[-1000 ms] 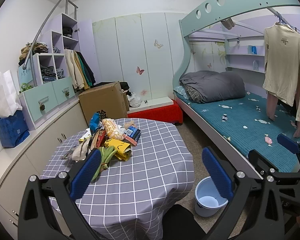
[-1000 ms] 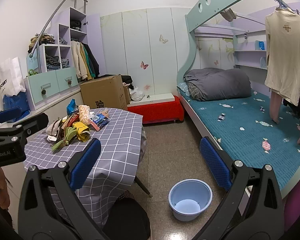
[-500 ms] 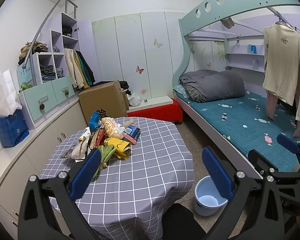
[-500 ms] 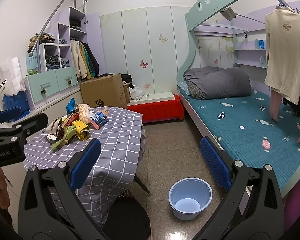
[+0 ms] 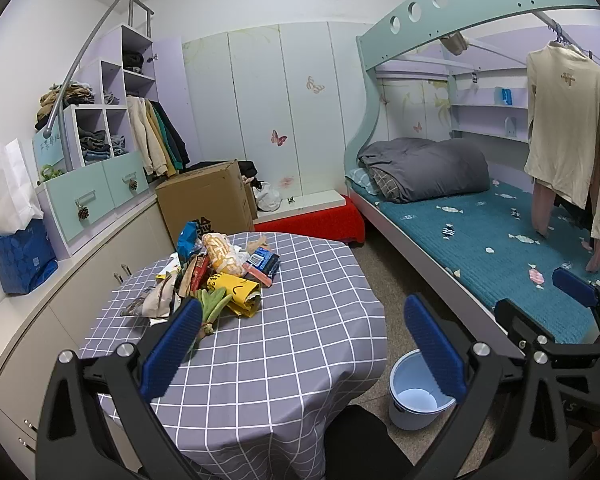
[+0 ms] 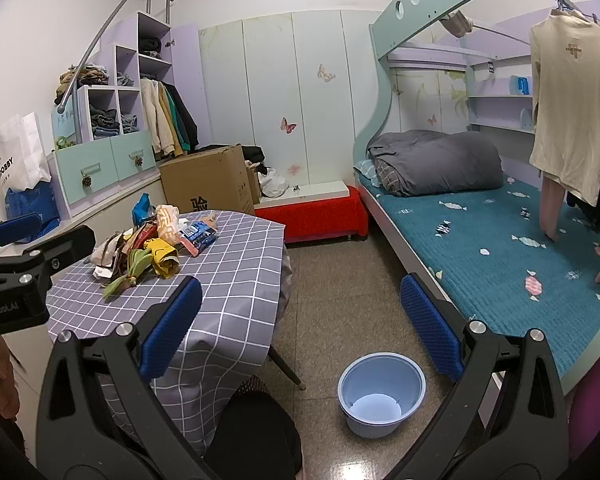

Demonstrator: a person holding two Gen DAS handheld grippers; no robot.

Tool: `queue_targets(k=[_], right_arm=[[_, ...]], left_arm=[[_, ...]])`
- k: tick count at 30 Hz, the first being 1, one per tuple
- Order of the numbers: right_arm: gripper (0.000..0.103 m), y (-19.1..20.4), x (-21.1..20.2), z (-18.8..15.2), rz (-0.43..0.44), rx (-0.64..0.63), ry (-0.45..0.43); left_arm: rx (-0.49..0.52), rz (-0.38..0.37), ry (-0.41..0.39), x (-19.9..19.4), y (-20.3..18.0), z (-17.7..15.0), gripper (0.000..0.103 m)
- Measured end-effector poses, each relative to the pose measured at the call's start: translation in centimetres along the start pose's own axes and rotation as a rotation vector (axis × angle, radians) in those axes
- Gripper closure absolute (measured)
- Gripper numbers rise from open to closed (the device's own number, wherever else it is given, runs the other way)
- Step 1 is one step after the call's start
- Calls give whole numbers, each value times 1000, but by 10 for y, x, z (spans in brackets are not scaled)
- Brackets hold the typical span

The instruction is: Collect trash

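Bedroom floor beside the bed holds my pale blue bin (image 6: 381, 390), set within reach of the table (image 5: 284, 344). Wrappers (image 5: 220, 268) sit heaped at its far-left side. Left tongs (image 5: 300, 344) and right tongs (image 6: 300, 324) hang released, apparently empty, ready to start.

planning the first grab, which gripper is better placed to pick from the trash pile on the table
Left. The left gripper is open over the checked table, with the trash pile just ahead. The right gripper is open too, but sits off the table's edge above the floor, nearer the blue bucket.
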State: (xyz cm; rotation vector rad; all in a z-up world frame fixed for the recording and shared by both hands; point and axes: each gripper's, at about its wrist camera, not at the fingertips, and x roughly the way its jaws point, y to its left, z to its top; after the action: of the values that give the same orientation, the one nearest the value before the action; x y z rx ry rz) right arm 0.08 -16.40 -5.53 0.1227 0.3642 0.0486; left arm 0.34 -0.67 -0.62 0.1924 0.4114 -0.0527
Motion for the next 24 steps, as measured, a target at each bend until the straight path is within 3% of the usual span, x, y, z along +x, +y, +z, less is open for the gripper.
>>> queue_targets(k=[24], right_arm=[[6,5,2,-8,6,-1,20]], left_arm=[[0,1,1,0,0,1,4]])
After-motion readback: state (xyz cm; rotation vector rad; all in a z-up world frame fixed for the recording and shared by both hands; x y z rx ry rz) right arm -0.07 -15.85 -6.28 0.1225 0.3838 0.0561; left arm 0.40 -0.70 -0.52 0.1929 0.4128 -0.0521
